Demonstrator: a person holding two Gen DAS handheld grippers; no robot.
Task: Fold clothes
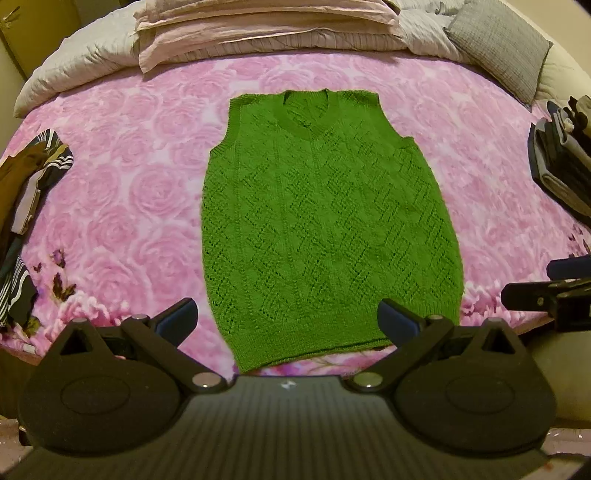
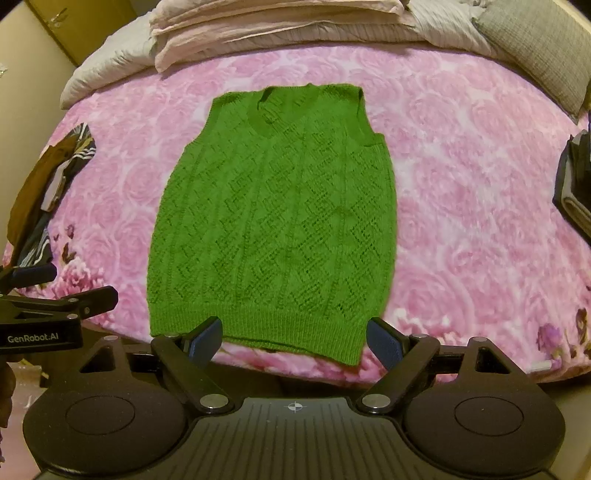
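A green knitted sleeveless vest (image 1: pixel 321 221) (image 2: pixel 273 221) lies spread flat on the pink rose-patterned bed cover (image 1: pixel 122 192) (image 2: pixel 461 184), its V-neck at the far end and its ribbed hem nearest me. My left gripper (image 1: pixel 290 319) hangs open over the hem with nothing between its fingers. My right gripper (image 2: pixel 295 338) is open too, just above the hem's near edge and holding nothing. Each gripper shows at the edge of the other's view: the right gripper (image 1: pixel 546 288) at the far right, the left gripper (image 2: pixel 55 291) at the far left.
Folded pale pink bedding (image 1: pixel 266 29) and a grey quilt (image 1: pixel 81 55) lie along the far side. A grey cushion (image 1: pixel 502 48) sits at the back right. Mixed clothes (image 1: pixel 29 206) are piled at the left edge, and a stack of dark folded garments (image 1: pixel 561 162) at the right.
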